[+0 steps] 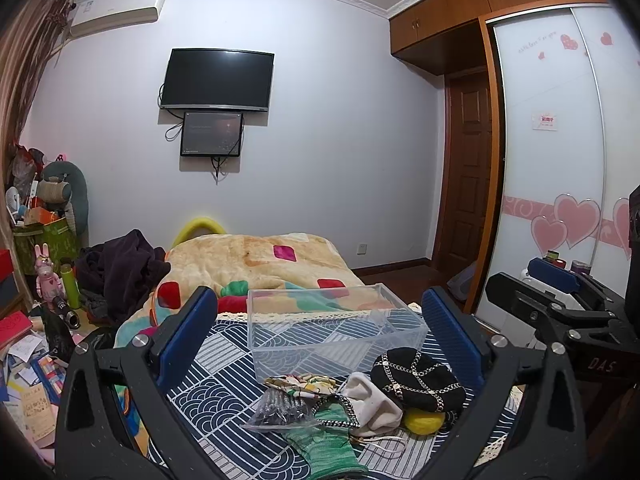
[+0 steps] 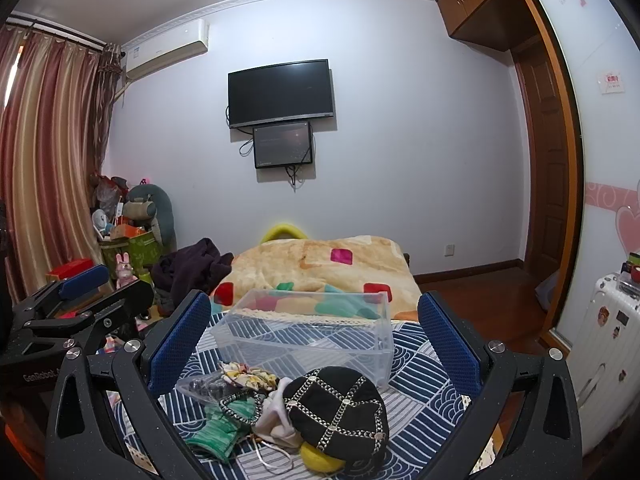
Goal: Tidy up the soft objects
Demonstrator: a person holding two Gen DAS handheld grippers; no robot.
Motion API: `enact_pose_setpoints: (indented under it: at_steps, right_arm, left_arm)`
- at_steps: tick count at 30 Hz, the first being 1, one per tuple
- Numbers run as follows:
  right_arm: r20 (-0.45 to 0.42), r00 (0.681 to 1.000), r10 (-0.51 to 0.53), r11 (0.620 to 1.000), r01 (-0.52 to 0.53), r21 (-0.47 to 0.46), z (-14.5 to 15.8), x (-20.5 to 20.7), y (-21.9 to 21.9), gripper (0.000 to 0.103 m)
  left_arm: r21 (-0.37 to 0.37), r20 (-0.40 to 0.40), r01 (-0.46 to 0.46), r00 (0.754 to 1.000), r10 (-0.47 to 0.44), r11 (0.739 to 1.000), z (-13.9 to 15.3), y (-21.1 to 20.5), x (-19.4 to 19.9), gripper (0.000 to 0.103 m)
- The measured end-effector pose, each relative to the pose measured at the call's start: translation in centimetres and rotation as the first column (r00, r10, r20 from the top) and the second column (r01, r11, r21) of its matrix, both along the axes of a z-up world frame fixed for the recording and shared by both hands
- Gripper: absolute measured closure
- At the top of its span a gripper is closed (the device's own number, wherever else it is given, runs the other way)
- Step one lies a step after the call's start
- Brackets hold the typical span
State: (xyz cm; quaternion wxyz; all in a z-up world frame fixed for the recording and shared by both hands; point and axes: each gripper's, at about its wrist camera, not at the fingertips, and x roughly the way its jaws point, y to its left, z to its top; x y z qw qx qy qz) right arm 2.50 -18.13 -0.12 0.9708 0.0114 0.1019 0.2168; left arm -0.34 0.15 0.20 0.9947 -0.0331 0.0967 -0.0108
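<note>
Several soft items lie heaped on the near end of a navy-and-white patterned bedcover [image 1: 208, 364], just in front of a clear, rectangular plastic bin [image 1: 336, 328] that stands upright and empty behind them. Largest in the heap is a round black fabric cap crossed with metallic chain trim [image 2: 340, 408], at the right. Left of it sits a crumpled cream cloth pouch with a thin cord [image 1: 372, 400], then a ribbed green knitted glove [image 1: 328, 436] stretching toward the near edge. Farther left lies a crinkly clear plastic bag of dark pieces [image 1: 280, 408], touching a floral fabric scrunchie [image 2: 246, 376]. A fuzzy yellow ball [image 1: 424, 420] peeks from under the cap. Both the left gripper [image 1: 316, 340] and the right gripper [image 2: 316, 340] hover above the heap, their blue textured pads spread wide apart, holding nothing.
</note>
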Motion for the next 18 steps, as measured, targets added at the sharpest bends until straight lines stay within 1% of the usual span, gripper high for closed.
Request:
enact_pose_setpoints:
  at_steps: [18]
  right_arm:
    - [-0.011,1.000,0.004,1.000,-0.004,0.005,-0.40,0.24,0.11,0.000]
  left_arm:
    - [-0.005,0.001,0.002,1.000,-0.002,1.000,0.00,-0.01,0.00,0.000]
